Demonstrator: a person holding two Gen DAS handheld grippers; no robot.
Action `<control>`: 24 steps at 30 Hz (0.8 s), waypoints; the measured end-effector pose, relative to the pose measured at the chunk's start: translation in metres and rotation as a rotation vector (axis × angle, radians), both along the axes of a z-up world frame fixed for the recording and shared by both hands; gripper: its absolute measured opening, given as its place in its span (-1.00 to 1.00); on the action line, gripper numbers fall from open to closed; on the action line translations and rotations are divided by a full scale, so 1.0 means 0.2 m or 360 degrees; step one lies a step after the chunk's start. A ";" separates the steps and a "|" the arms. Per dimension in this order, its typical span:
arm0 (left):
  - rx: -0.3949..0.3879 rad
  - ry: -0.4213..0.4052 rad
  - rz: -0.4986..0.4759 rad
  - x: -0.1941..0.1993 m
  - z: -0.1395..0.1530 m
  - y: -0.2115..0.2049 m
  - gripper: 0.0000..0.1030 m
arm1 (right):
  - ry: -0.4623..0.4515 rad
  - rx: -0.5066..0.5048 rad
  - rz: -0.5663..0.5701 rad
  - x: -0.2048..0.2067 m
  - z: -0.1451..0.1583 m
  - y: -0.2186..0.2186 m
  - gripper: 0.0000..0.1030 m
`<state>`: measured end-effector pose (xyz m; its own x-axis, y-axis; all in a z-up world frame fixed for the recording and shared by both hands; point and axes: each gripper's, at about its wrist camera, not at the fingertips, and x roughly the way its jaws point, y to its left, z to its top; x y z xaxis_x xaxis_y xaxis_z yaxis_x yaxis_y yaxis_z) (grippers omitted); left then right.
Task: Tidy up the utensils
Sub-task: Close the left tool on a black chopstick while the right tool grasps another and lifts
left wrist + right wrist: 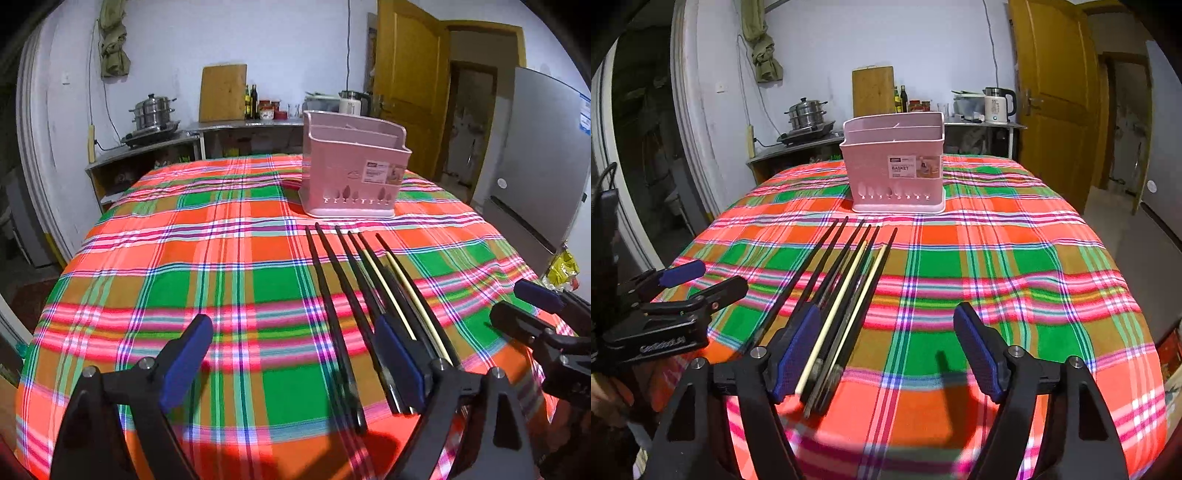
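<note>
Several chopsticks (pixel 354 295), mostly black with two pale ones, lie side by side on the plaid tablecloth (pixel 184 258), pointing toward a pink utensil basket (pixel 351 166) that stands upright at the far side. My left gripper (pixel 295 354) is open and empty above the cloth, its right finger over the chopsticks' near ends. In the right wrist view the chopsticks (pixel 846 291) lie at left, under my open, empty right gripper's (pixel 886 347) left finger; the basket (pixel 895 164) is straight ahead.
The table (pixel 1034 277) is round, dropping off at left, right and near edges. Behind it runs a counter (pixel 155 144) with a steamer pot, cutting board, bottles and kettle (pixel 997 105). A fridge (pixel 543 166) and yellow door stand at right.
</note>
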<state>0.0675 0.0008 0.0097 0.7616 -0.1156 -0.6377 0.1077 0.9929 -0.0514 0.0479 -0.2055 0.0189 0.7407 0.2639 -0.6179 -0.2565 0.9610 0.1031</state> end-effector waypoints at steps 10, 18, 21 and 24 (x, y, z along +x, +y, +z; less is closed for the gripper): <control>0.0001 0.0240 -0.0149 0.32 -0.10 -0.07 0.46 | 0.0274 0.0063 0.0025 0.32 -0.09 0.03 -0.33; -0.0008 0.0290 -0.0159 0.41 -0.14 -0.07 0.24 | 0.0432 0.0074 0.0080 0.47 -0.18 0.09 -0.46; -0.0010 0.0310 -0.0170 0.42 -0.15 -0.07 0.19 | 0.0454 0.0085 0.0080 0.50 -0.20 0.09 -0.48; -0.0003 0.0325 -0.0179 0.43 -0.16 -0.07 0.17 | 0.0453 0.0095 0.0069 0.51 -0.20 0.08 -0.48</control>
